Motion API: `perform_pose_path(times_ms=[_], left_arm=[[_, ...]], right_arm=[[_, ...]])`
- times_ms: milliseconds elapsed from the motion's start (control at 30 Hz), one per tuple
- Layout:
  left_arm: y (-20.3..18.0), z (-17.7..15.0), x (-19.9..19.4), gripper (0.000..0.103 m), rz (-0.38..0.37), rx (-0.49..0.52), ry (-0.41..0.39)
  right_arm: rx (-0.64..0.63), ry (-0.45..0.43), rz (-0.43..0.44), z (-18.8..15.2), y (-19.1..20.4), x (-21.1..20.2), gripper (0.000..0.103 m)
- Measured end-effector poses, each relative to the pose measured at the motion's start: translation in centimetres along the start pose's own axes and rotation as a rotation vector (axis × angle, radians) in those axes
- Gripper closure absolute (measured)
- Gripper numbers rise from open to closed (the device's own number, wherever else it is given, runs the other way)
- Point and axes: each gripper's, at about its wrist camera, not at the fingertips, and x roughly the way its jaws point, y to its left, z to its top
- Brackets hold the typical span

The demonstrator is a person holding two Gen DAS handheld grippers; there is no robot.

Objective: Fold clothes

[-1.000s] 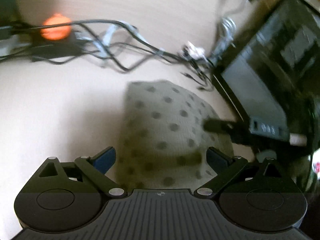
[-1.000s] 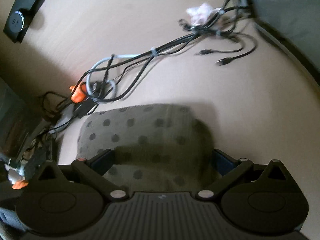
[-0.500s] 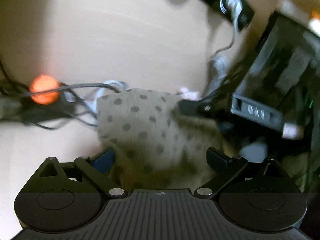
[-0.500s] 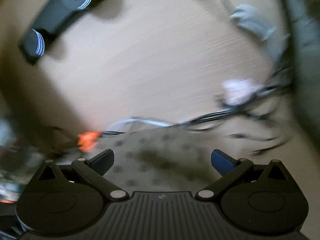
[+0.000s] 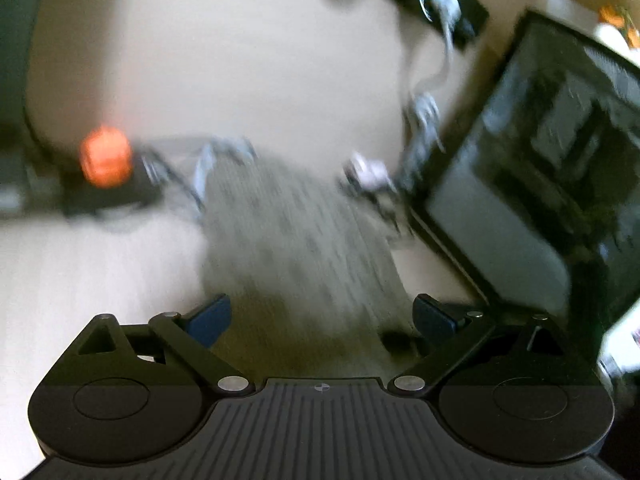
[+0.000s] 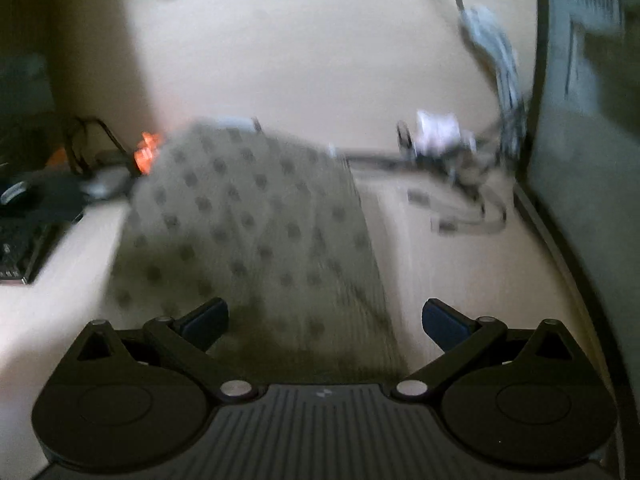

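Spotted cloth (image 6: 256, 236) lies as a compact oblong on the bench (image 6: 304, 68), its far edge over the cables (image 6: 452, 160). Left tongs (image 5: 322, 316) and right tongs (image 6: 324, 320) both stand released, grasping nothing, over its near edge. Both views are blurred; fold stage is undeterminable. Any grip should take every layer, clear of the cables.

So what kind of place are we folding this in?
Probably a home desk or computer workstation: a light wood tabletop with a monitor along its right side, a tangle of cables, and a keyboard at the left. The dotted cloth lies among them.
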Motion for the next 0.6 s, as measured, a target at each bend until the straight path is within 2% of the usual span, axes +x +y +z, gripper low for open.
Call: perform_pose_path(times_ms=[67,200,333,400,467,533,600], left_arm=[[1.5,1.6,1.0,0.003,0.037,-0.044,-0.008],[4.5,1.4,5.8,0.003,-0.045,-0.218,0.103],[1.8,-0.3,8.0,0.003,-0.082,-0.139,0.158],[0.0,-1.4,8.4,0.003,-0.105,-0.057,0.197],[-0.8,-2.5,8.5,0.003,-0.174,-0.066,0.240],[-1.0,-3.6,8.2,0.003,-0.228,-0.107,0.253],[-1.1,-4.2,7.6,0.003,-0.234,-0.129,0.241]], right_arm=[[0.042,-0.027,0.018,1.1,-0.6,0.2,0.000],[0.143,-0.037,0.035,2.1,-2.6,1.5,0.000],[0.242,-0.034,0.063,3.2,-4.6,2.8,0.000],[0.289,0.014,0.142,3.5,-5.3,4.0,0.000],[0.340,0.076,0.231,3.4,-5.4,5.8,0.000],[0.363,0.101,0.243,2.9,-4.8,6.5,0.000],[0.388,0.110,0.257,2.6,-4.1,6.3,0.000]])
